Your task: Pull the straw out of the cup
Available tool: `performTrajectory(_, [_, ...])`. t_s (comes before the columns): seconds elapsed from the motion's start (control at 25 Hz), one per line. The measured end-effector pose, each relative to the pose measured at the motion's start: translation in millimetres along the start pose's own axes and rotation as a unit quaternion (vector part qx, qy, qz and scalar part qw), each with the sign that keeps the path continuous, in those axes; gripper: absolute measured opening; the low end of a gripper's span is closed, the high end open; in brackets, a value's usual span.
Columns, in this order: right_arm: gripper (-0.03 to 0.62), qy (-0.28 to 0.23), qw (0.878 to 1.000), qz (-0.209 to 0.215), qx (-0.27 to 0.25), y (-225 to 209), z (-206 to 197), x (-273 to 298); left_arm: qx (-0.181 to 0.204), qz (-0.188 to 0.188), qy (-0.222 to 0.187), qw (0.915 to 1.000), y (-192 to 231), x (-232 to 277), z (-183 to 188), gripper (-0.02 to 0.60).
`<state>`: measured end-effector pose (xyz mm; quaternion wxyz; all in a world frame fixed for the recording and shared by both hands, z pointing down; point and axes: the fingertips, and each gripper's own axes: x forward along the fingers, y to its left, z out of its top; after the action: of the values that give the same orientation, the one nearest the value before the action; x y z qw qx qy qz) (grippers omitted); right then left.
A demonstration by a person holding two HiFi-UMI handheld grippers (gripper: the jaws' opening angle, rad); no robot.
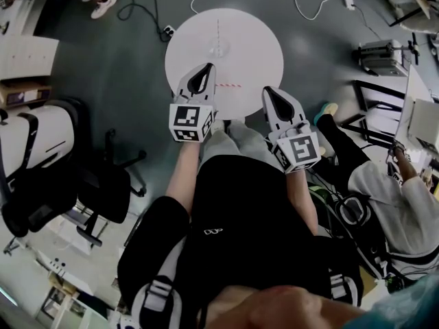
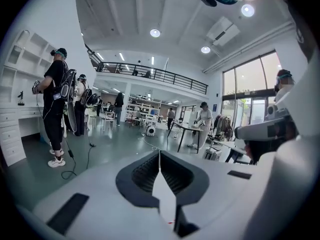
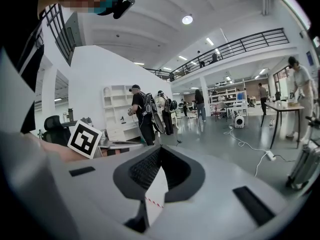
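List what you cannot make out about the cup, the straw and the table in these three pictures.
1. Cup, head view: clear, tiny and faint on the white table; its contents are unreadable.
2. Striped straw, right gripper view: only a sliver shows; the right gripper hides the rest.
3. Cup, left gripper view: not seen; the left gripper fills the lower picture.

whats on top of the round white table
A clear cup with a straw standing in it, and a striped straw lying flat nearer the person. The left gripper and right gripper cover part of the table, hiding anything there.
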<state>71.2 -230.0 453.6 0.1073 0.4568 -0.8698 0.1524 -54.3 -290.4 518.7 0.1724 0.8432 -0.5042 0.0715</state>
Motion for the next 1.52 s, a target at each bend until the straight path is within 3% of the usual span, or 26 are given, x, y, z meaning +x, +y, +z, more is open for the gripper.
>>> performTrajectory(0.24, [0.015, 0.004, 1.000, -0.009, 0.003, -8, 1, 9, 0.004, -0.012, 0.021, 0.9997, 10, 25, -10, 0.009])
performTrajectory(0.6, [0.015, 0.018, 1.000, -0.023, 0.002, -17, -2, 16, -0.023, -0.022, 0.041, 0.9986, 27, 64, -28, 0.011])
performTrajectory(0.72, [0.015, 0.019, 0.999, -0.027, 0.001, -16, -3, 17, -0.025, -0.027, 0.046, 0.9983, 32, 73, -32, 0.046])
performTrajectory(1.0, [0.015, 0.025, 0.999, -0.034, 0.000, -21, -6, 16, -0.012, -0.024, 0.064, 0.9976, 41, 95, -43, 0.098])
performTrajectory(1.52, [0.015, 0.035, 0.997, -0.062, 0.000, -33, -7, 8, 0.002, -0.020, 0.128, 0.9915, 67, 142, -80, 0.115])
